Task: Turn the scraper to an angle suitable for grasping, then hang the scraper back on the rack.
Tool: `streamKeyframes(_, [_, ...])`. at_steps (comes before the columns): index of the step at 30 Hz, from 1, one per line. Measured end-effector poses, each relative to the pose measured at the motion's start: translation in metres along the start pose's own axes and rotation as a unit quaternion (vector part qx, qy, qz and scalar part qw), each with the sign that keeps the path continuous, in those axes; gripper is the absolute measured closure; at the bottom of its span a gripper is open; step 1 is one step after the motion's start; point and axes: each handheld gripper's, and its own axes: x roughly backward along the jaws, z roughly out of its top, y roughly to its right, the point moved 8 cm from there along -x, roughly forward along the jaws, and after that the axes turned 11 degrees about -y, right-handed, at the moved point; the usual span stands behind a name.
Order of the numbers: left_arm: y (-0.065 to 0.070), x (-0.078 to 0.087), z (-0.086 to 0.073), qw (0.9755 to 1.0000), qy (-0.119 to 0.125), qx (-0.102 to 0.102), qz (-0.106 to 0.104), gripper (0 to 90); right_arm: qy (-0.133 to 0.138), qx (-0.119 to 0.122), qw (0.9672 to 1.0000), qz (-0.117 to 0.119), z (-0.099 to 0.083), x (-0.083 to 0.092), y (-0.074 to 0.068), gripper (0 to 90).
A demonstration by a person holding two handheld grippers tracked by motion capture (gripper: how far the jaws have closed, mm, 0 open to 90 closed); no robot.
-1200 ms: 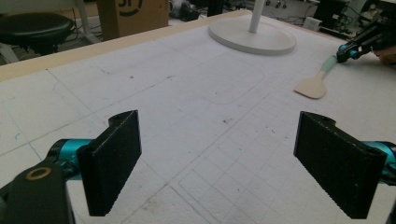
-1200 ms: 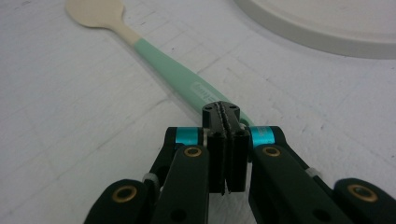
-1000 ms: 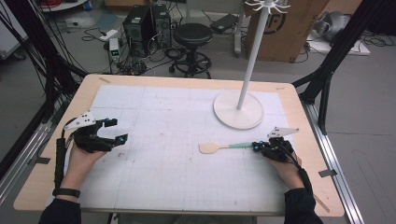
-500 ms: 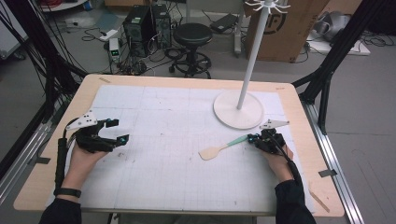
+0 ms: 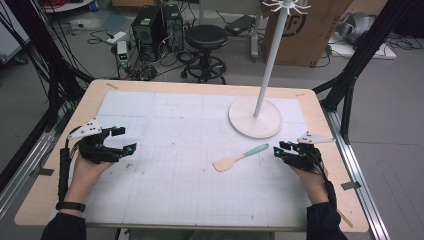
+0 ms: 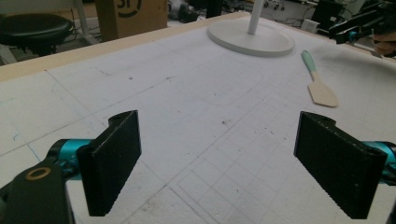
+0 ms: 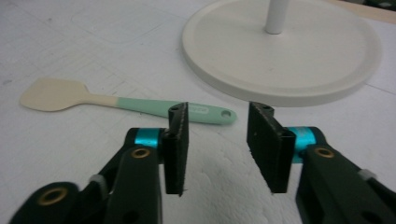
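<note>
A spatula (image 5: 240, 156) with a mint handle and a cream blade lies flat on the white mat, right of centre. My right gripper (image 5: 276, 150) sits just off the handle's end. Its jaws have just been opening and nothing is between them. In the right gripper view the spatula (image 7: 140, 103) lies just beyond the right gripper (image 7: 219, 112), clear of the pads. My left gripper (image 5: 125, 140) rests open and empty at the mat's left side. In the left gripper view, the left gripper (image 6: 219, 123) spreads wide over bare mat, with the spatula (image 6: 317, 84) far off.
A white stand with a round base (image 5: 255, 117) and a tall pole stands behind the spatula, close to the right gripper. The base (image 7: 280, 56) lies just past the handle. The wooden table edge (image 5: 200, 85) frames the mat. A stool, boxes and cables sit on the floor beyond.
The right gripper was shut on the spatula's handle and swung it to a slant. Now its jaws stand apart, the spatula lies free, and the hand has drawn back slightly.
</note>
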Motion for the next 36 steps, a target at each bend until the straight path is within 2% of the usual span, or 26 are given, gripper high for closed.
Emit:
streamKeyframes(4, [-0.002,0.002,-0.001,1.0000,-0.002,0.000,0.002,14.8,0.024,-0.025,0.9994,-0.010,-0.006,0.015,0.009,37.6])
streamKeyframes(7, [-0.003,0.004,0.000,1.0000,0.001,0.000,0.006,14.6,0.055,-0.039,0.9976,-0.018,-0.009,0.025,0.017,31.7])
streamKeyframes(11, [-0.003,0.007,0.002,0.9999,0.011,0.001,0.007,14.6,0.076,-0.051,0.9957,-0.014,-0.012,0.033,0.021,23.0])
streamKeyframes(18, [-0.002,0.004,0.004,0.9998,0.017,0.006,0.004,14.6,0.085,-0.053,0.9947,-0.022,-0.015,0.040,0.024,22.2])
streamKeyframes(22, [0.004,0.002,0.011,0.9992,0.038,0.009,-0.005,14.6,0.089,-0.054,0.9944,-0.022,-0.015,0.042,0.025,22.2])
streamKeyframes(26, [0.007,0.003,0.015,0.9988,0.047,0.014,-0.008,14.8,0.089,-0.051,0.9945,-0.023,-0.016,0.042,0.026,22.2])
streamKeyframes(30, [0.014,0.001,0.028,0.9979,0.060,0.014,-0.018,14.9,0.092,-0.053,0.9941,-0.024,-0.016,0.044,0.028,22.2])
streamKeyframes(34, [0.028,-0.014,0.044,0.9978,0.057,0.006,-0.034,15.0,0.095,-0.053,0.9938,-0.026,-0.015,0.045,0.028,22.3])
streamKeyframes(36, [0.039,-0.028,0.054,0.9977,0.051,-0.004,-0.044,15.1,0.095,-0.052,0.9938,-0.026,-0.015,0.045,0.027,22.3])
